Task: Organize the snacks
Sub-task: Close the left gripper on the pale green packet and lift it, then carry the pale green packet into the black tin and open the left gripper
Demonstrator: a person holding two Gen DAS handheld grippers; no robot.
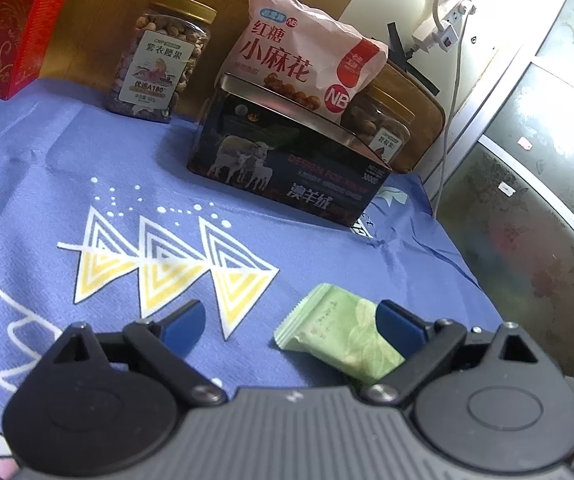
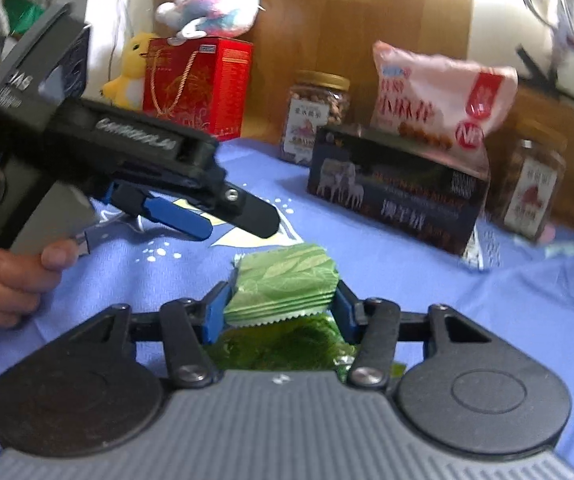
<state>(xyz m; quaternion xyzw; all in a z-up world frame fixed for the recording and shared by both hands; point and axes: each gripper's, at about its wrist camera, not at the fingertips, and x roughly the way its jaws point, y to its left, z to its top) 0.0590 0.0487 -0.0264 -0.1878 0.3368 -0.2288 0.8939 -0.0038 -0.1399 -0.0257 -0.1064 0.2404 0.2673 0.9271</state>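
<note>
The right gripper (image 2: pixel 281 312) pinches a green leaf-print snack packet (image 2: pixel 283 284) in its jaws; the left gripper (image 1: pixel 293 322) stands spread, a pale green packet (image 1: pixel 337 334) by one pad on the blue cloth (image 1: pixel 47 168). Behind, a dark box (image 1: pixel 287 164) reading "DESIGN FOR" bears a pink bag (image 1: pixel 307 48) marked "红糖小麻花"; a nut jar (image 1: pixel 159 56) reads "紫衣腰果".
</note>
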